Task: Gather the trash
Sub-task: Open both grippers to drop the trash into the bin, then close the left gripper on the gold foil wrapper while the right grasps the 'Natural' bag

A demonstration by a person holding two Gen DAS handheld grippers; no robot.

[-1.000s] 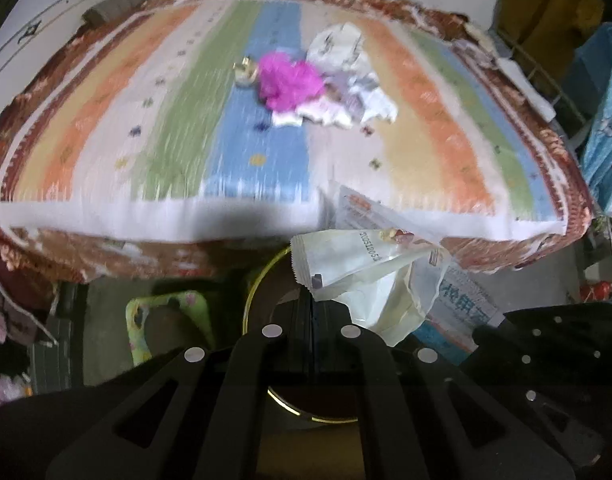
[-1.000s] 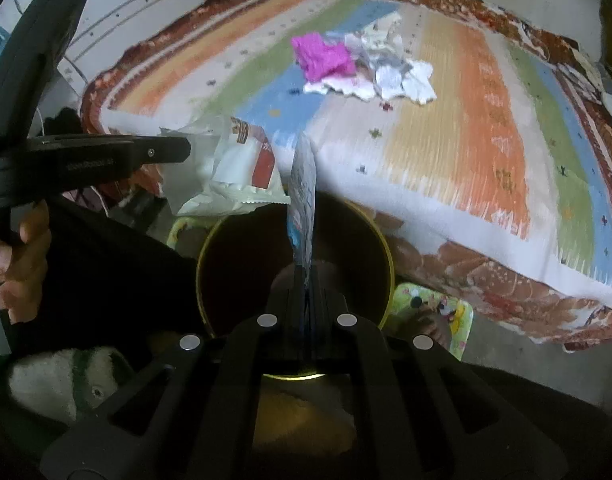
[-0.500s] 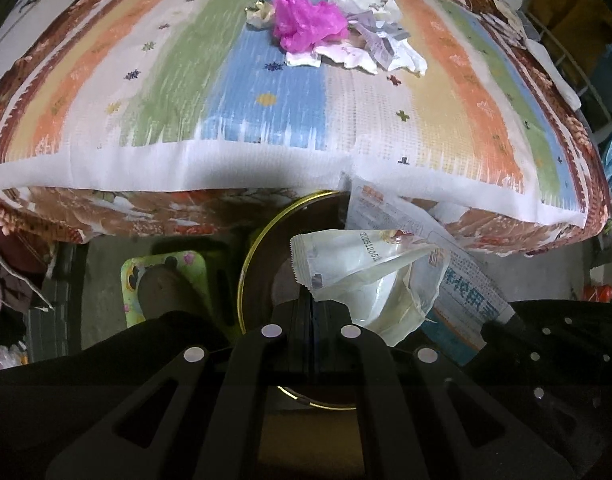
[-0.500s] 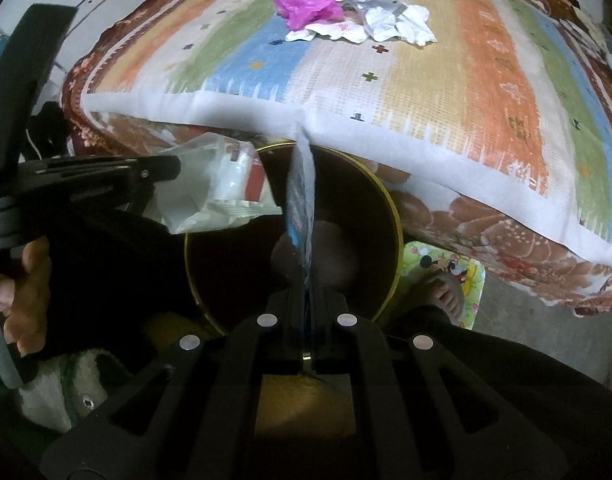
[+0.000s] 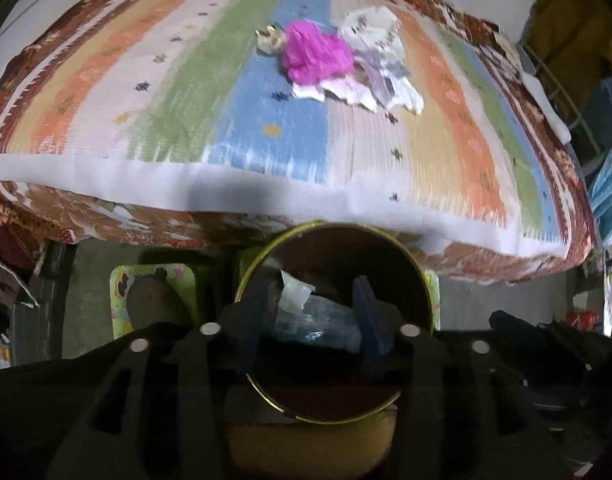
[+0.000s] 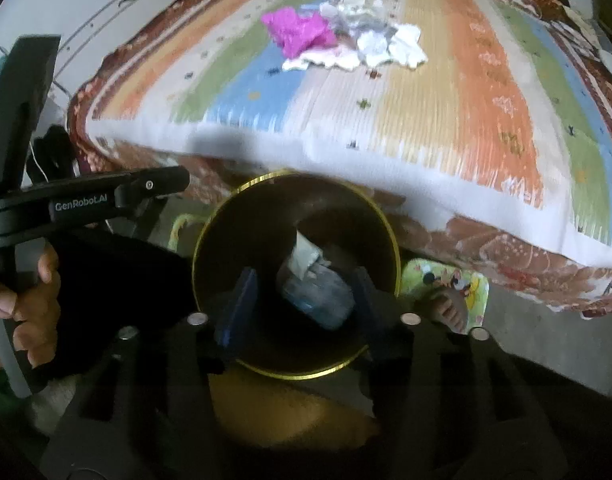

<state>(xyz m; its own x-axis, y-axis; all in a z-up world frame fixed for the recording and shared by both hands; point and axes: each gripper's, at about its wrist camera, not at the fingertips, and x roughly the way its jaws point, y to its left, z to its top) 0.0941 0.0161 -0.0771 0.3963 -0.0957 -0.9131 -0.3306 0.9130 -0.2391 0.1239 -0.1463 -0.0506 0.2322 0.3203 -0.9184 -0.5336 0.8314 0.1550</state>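
Left gripper (image 5: 310,316): jaws apart, just opened, nothing between the pads. Right gripper (image 6: 302,304): jaws apart, just opened, likewise holding nothing. Both poised over the mouth of a round bin with a yellow rim (image 5: 416,276), pointing steeply down into it. Inside the bin: 2 discarded wrappers, a pale one (image 6: 306,256) lying above a bluish one (image 6: 318,300), both free of the pads. Bin standing on the floor against the edge of a bed with a striped cover (image 5: 186,92). More trash left on the cover, well apart from the bin: a crumpled magenta piece (image 5: 318,56) touching a heap of white papers (image 5: 378,60). A person's hand (image 6: 22,312) gripping the left tool's handle, seen from the right wrist.
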